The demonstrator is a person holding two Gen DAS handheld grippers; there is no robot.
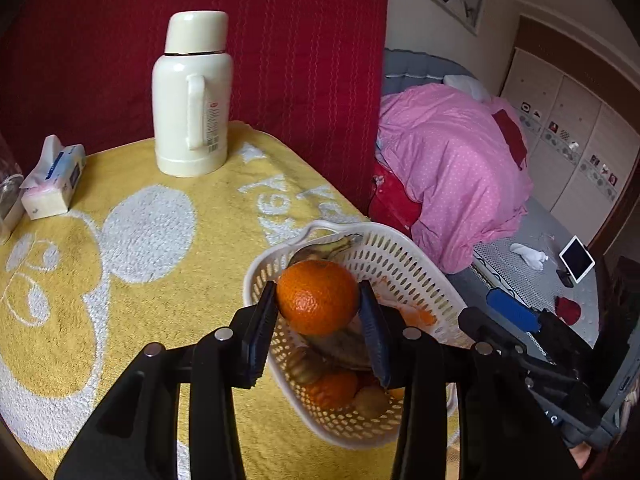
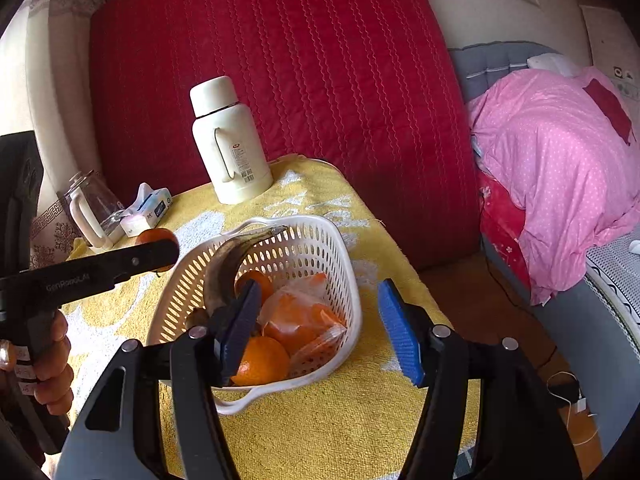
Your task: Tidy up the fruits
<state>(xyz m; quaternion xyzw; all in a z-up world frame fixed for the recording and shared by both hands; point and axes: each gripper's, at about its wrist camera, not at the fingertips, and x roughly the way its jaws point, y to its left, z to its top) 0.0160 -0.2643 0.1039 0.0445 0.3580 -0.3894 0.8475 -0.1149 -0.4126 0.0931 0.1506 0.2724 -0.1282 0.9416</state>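
Left gripper [image 1: 318,300] clamps an orange [image 1: 318,297] above the basket [image 1: 400,256] rim; right gripper [image 2: 316,332] hangs apart, empty. Released early, the orange could bounce off the banana [image 2: 224,268] and roll away.

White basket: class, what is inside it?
The white basket holds a darkened banana, loose oranges and a plastic bag of oranges. Anything beneath them is covered.

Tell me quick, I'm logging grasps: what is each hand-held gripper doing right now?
Left hand-held gripper: closed on the orange, above the basket.
Right hand-held gripper: open, holding nothing.
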